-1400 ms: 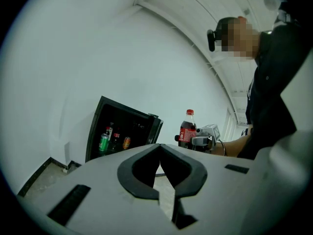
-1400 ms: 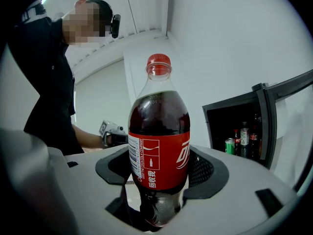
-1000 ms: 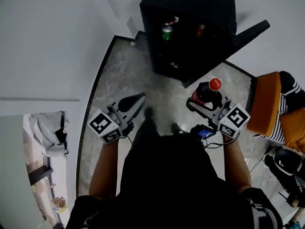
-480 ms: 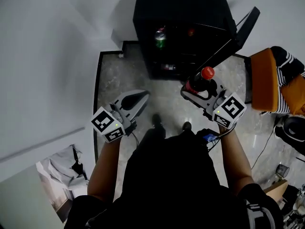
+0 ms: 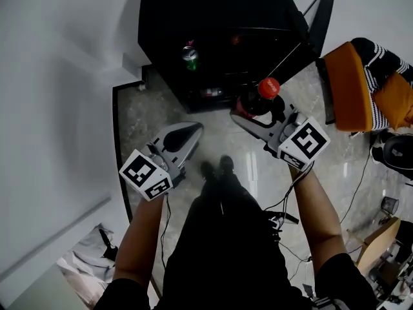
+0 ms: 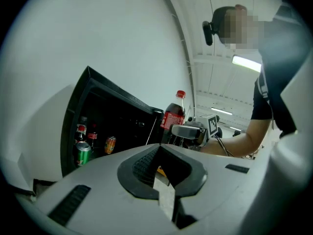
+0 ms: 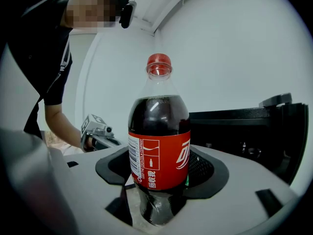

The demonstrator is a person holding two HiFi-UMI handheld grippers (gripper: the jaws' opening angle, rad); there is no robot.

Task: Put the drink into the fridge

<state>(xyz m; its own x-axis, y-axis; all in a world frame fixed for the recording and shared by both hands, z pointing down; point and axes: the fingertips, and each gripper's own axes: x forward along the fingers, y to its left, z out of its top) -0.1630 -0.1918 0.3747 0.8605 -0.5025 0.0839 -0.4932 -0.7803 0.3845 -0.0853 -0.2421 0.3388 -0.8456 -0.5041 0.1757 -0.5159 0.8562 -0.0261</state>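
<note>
A cola bottle [image 5: 263, 95] with a red cap and red label [image 7: 159, 153] stands upright between the jaws of my right gripper [image 5: 250, 113], which is shut on its lower body [image 7: 157, 199]. It hangs just in front of the open black fridge [image 5: 219, 24], whose door [image 5: 321, 18] swings out to the right. Inside the fridge are a green can [image 5: 190, 57] and several other cans and bottles [image 6: 92, 140]. My left gripper [image 5: 192, 130] is lower left of the fridge, its jaws shut with nothing between them [image 6: 159, 149]. The left gripper view also shows the bottle [image 6: 174, 117].
An orange seat [image 5: 345, 86] with striped cloth stands right of the fridge door. A white wall [image 5: 58, 76] runs along the left. The person's feet [image 5: 216, 168] are on the marble floor [image 5: 145, 118], and cables [image 5: 361, 173] trail at the right.
The person has stepped closer to the fridge. Both grippers have moved up toward it, and the right one has carried the bottle to just before the open front.
</note>
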